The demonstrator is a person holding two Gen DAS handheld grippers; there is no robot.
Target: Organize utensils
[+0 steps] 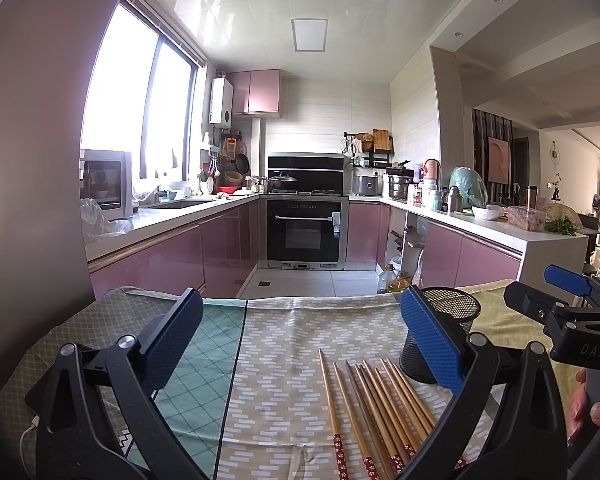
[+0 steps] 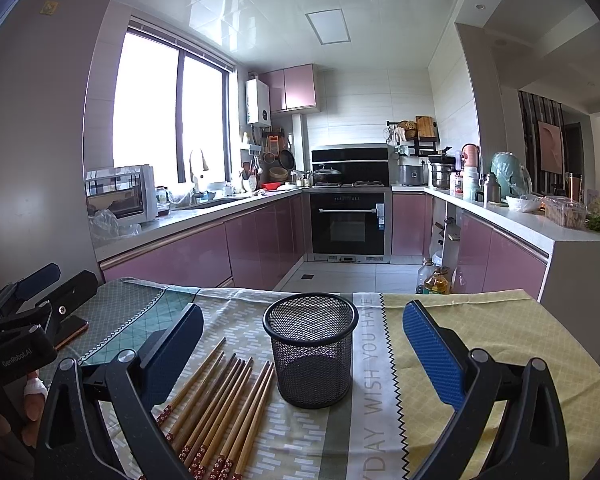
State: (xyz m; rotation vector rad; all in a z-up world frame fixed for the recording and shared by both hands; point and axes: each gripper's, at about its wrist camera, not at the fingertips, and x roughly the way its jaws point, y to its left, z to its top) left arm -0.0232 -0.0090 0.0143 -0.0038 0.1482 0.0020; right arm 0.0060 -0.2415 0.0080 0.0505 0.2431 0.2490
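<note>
**Inspector A:** Which step is judged in hand?

**Inspector B:** The start: the chopsticks [image 2: 219,404] are laid loose on the bench [image 2: 480,336], none lodged in the mesh holder [image 2: 311,350]. A first pickup is called for.

**Inspector A:** The tools?

**Inspector B:** The left tool [image 1: 300,344] and right tool [image 2: 302,354] are spread wide, nothing grasped or touched. The holder is seen between the right tool's fingers, the chopsticks just left of it.

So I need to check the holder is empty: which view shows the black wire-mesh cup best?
The right wrist view: the black wire-mesh cup stands whole, rim open. In the left wrist view a blue finger pad covers part of it.
</note>
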